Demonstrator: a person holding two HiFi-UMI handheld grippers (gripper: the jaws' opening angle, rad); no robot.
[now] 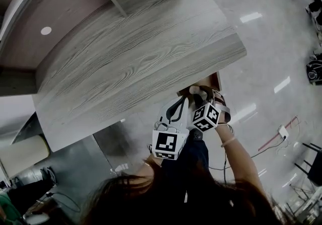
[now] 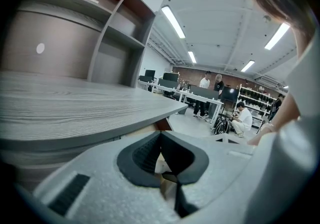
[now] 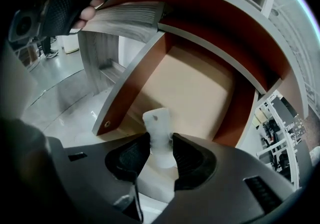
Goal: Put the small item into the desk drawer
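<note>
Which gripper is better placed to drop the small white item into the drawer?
The right gripper: its jaws clamp the small white item and point straight into the open drawer. The left gripper is shut on nothing, beside the desktop edge.

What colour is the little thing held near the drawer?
The small item is white; clearest in right gripper view.

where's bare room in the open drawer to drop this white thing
The visible drawer floor is bare, between its reddish side walls, ahead of the white item in the right gripper. The desktop is bare too. Crowded only at the drawer's front, beside the left gripper.
</note>
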